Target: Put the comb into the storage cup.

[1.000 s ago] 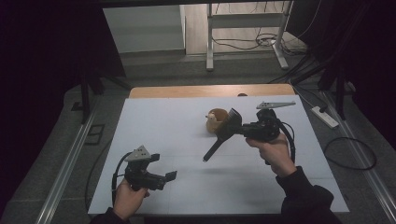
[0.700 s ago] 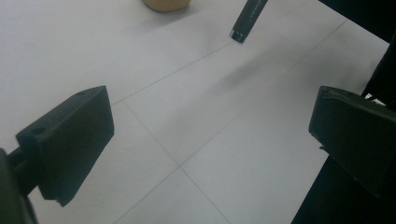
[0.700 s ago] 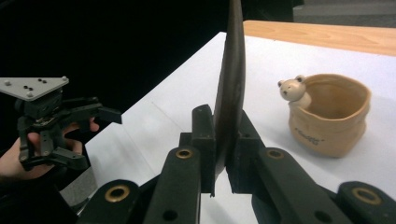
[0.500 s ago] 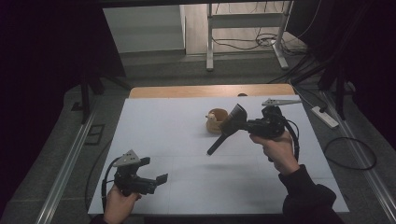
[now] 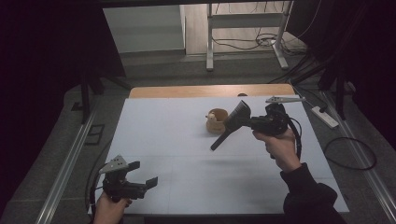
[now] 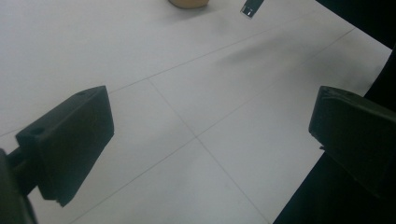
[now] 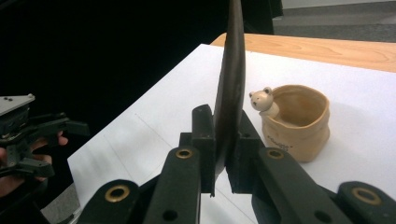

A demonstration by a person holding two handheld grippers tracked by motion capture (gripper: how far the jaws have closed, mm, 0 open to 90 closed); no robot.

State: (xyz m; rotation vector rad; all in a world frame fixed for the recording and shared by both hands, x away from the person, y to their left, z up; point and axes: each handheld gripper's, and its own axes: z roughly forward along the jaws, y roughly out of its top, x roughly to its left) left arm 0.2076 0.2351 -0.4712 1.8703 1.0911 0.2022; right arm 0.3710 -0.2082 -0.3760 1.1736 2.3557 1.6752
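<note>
Held thing: a dark flat spatula-like tool [image 5: 229,126], centre-right of the high view, slanting from a broad end at upper right to a thin end at lower left, lifted clear of the white sheet; in the right gripper view its blade [image 7: 232,84] rises edge-on up the middle of the frame.
Right gripper [image 7: 220,154]: jaws pressed tight on the tool from both sides; in the high view it sits right of centre [image 5: 247,122], held in a hand with a dark sleeve.
Cup: a tan ceramic cup [image 5: 216,121] with a small bear figure [image 7: 262,100] on its rim, just beside the tool, at its upper left in the high view.
Left gripper [image 5: 144,175]: lower left of the high view, jaws wide apart with nothing between them.
Surface: white sheet [image 5: 168,135] over a wooden table [image 5: 210,90].
Floor: cables and a power strip [image 5: 323,116] at right.
</note>
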